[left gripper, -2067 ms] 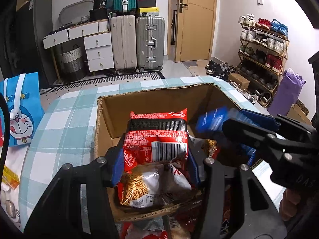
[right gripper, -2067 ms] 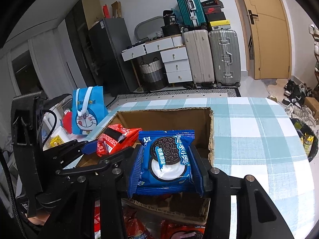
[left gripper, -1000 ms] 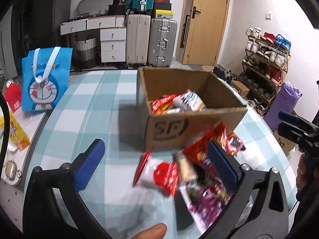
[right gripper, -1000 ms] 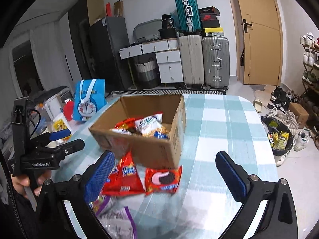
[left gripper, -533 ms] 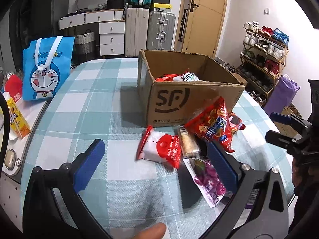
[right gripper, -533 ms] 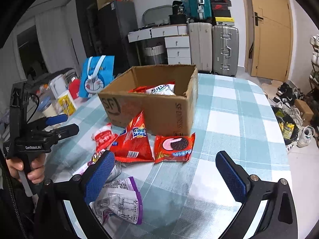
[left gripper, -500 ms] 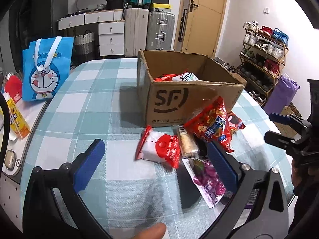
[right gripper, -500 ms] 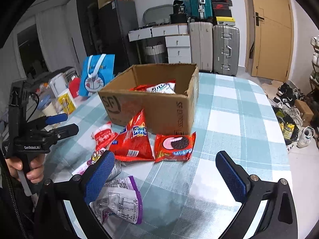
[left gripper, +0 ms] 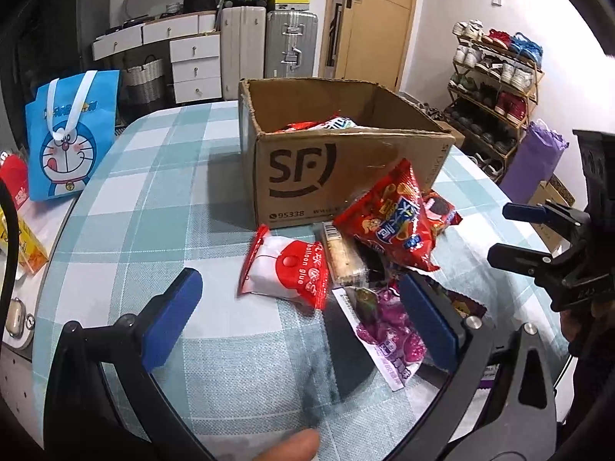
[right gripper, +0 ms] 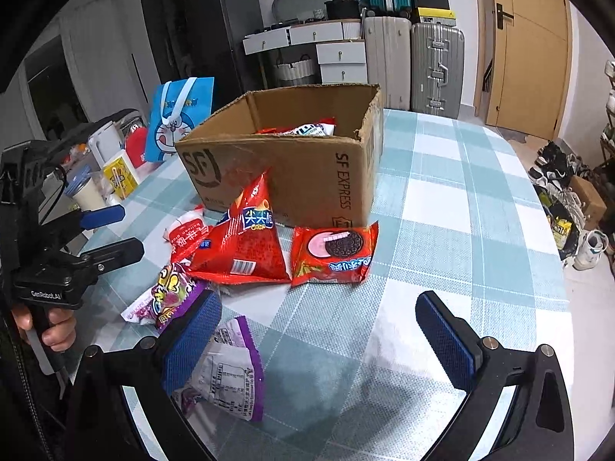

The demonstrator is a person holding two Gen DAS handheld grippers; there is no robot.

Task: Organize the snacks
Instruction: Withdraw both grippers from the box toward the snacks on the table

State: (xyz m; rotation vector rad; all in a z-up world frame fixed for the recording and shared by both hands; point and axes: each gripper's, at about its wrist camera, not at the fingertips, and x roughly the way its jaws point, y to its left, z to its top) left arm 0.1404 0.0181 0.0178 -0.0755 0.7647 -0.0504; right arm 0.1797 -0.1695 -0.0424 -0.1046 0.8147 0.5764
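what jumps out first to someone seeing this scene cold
The open SF box in the middle of the checked table, with packets already inside. Next, the bright snacks heaped at its near side: a big red chip bag leaning on the box, a red Oreo pack flat beside it, purple packets closest. Both grippers, left and right, hover open and empty, and a blue cartoon bag stands off to the left.

My two wrist views look forward past spread fingers [left gripper: 169, 320], low over the table [right gripper: 442, 207]; both share the cardboard box [left gripper: 346, 169] ahead.
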